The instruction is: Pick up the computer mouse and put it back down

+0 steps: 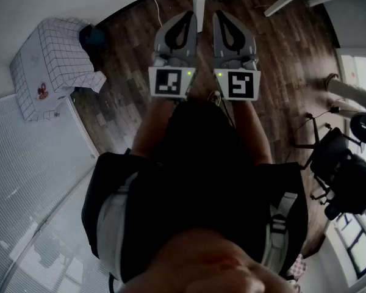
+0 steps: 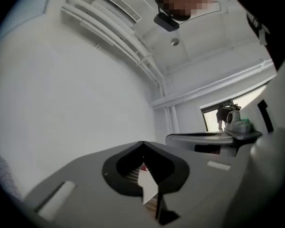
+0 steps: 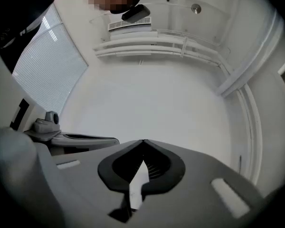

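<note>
No computer mouse shows in any view. In the head view my left gripper [image 1: 188, 18] and right gripper [image 1: 221, 18] are held side by side in front of the person's body, above the wooden floor [image 1: 128, 102]. Both point forward and slightly up. The left gripper [image 2: 142, 143] has its jaws closed tip to tip with nothing between them, facing a white wall and ceiling. The right gripper [image 3: 143, 141] likewise has its tips touching and holds nothing. Each gripper view catches the other gripper at its side.
A box draped in white checked cloth [image 1: 52, 60] stands on the floor at the left. A black office chair [image 1: 341, 170] is at the right, white table legs [image 1: 287, 2] at the top. Window blinds [image 1: 30, 182] run along the left. A ceiling air unit [image 3: 129, 24] is overhead.
</note>
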The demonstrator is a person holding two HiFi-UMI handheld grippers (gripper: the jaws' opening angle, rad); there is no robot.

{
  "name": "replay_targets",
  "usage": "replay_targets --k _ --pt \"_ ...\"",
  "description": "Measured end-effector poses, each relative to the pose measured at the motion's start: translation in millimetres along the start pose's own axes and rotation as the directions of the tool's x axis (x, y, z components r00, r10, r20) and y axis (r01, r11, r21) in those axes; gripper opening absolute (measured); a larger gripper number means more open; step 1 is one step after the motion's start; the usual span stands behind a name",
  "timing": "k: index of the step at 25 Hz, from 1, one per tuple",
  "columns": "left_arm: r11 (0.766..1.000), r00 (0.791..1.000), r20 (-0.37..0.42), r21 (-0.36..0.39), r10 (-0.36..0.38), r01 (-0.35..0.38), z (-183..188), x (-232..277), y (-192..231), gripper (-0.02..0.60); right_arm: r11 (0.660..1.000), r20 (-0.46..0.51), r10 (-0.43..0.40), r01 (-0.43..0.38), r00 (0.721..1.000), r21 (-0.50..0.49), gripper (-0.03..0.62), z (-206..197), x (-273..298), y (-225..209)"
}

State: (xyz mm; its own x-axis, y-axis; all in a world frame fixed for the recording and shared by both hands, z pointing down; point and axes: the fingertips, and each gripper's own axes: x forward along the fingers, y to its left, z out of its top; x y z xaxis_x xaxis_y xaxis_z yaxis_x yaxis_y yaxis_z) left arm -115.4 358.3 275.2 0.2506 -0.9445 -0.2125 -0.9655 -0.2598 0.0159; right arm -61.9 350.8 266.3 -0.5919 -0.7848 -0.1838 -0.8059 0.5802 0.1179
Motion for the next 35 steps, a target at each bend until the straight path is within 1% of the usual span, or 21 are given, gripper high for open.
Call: replay_targets --k 7,13,18,22,27,35 --pt "1.000 1.000 0.000 0.003 -0.004 0.004 0 -1 0 0.000 1.000 0.024 0.002 -0.002 1.000 -0.007 0.014 5 1 4" --pt "1.000 1.000 -0.002 0.012 -0.014 0.014 -2 1 -2 0.000 1.000 0.014 -0.019 0.019 1.000 -0.007 0.014 2 0 2" --pt "1.000 1.000 0.003 -0.002 -0.017 0.017 0 6 3 0.000 0.999 -0.009 -0.051 0.051 0.999 -0.007 0.014 -3 2 -1" --pt "0.999 0.999 0.002 -0.005 -0.033 0.033 -3 8 6 0.000 0.997 -0.020 -0.077 0.077 0.997 -0.019 0.014 -8 4 0" --pt "0.998 0.999 -0.012 -0.027 -0.053 0.052 -8 5 17 0.000 0.994 -0.038 -0.110 0.110 0.993 -0.025 0.015 -11 10 6" --pt "0.993 0.994 -0.030 -0.053 -0.105 0.104 -17 6 32 0.000 0.988 -0.051 -0.155 0.153 0.987 -0.032 0.014 -20 24 16"
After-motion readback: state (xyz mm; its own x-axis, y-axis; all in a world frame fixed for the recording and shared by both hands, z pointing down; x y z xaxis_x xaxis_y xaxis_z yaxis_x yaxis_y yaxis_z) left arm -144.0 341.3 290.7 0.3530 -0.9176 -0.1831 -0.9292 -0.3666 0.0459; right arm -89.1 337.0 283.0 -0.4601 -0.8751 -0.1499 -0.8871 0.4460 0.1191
